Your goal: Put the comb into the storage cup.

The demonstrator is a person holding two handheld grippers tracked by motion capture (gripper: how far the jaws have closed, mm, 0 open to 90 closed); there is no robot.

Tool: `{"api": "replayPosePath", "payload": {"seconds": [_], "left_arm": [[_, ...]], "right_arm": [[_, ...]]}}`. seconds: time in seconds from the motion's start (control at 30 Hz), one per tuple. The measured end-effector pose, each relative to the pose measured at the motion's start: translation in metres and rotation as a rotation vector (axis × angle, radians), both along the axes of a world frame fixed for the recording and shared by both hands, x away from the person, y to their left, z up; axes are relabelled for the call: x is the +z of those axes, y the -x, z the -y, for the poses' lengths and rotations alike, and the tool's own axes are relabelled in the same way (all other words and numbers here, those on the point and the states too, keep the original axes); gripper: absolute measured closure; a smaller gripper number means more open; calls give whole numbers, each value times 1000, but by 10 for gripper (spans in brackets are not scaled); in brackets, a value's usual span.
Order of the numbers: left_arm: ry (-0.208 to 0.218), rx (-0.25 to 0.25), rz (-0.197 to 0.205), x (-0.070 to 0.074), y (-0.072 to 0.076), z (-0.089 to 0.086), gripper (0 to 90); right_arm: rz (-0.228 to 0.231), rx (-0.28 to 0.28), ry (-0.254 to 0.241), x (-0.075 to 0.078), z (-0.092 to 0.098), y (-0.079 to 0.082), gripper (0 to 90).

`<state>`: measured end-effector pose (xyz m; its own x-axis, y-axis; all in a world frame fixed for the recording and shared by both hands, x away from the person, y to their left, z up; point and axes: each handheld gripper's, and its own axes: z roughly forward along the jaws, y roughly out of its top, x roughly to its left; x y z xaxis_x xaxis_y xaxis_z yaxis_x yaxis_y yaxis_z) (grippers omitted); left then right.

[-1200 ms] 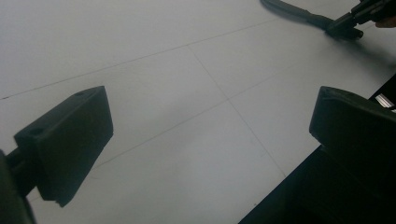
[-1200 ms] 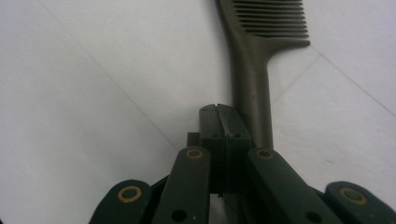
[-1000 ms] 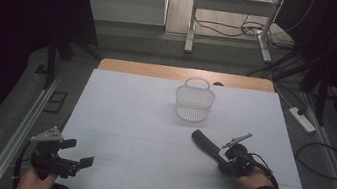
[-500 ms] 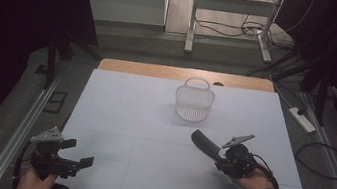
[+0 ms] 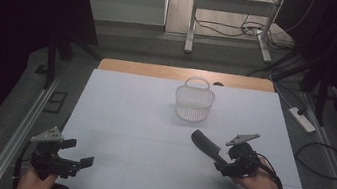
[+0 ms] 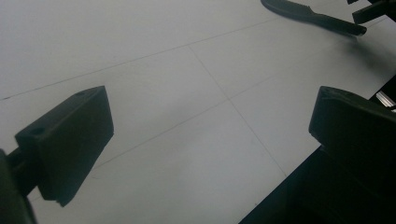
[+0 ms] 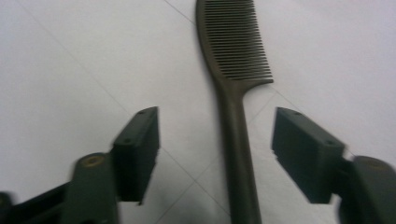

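A dark comb [image 5: 205, 144] lies flat on the white table [image 5: 128, 114], teeth toward the far left and handle toward my right gripper [image 5: 225, 161]. In the right gripper view the comb [image 7: 236, 116] runs up between the two jaws of the right gripper [image 7: 215, 122]. Those jaws have just been opening and stand apart, with neither pad touching the handle. My left gripper [image 5: 78, 153] rests at the table's near left corner. Its jaws are wide open over bare table in the left gripper view [image 6: 210, 107], where the comb [image 6: 313, 16] lies far off.
A white wire basket [image 5: 194, 101] with a handle stands upright at the far middle of the table, well beyond the comb. A wooden strip [image 5: 160, 70] edges the table's far side. Metal rails [image 5: 20, 128] run along both sides.
The right gripper has lifted a little at the comb's handle. The comb, the basket and the left gripper stay where they were.
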<state>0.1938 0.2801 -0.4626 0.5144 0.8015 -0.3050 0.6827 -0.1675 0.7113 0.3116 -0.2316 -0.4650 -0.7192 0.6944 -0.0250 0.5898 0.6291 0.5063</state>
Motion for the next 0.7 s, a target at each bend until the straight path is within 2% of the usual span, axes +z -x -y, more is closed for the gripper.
{"api": "replayPosePath", "payload": {"seconds": [0.1, 0.23, 0.3, 0.7], "left_arm": [[1, 0, 0, 0, 0, 0, 5], [0, 0, 0, 0, 0, 0, 6], [0, 0, -1, 0, 0, 0, 6], [0, 1, -1, 0, 0, 0, 6]], "right_arm": [[-8, -5, -3, 0, 2, -2, 242], [-21, -16, -31, 1, 5, -2, 169], [-13, -23, -38, 1, 6, -3, 131], [0, -37, -36, 0, 11, -5, 16]]}}
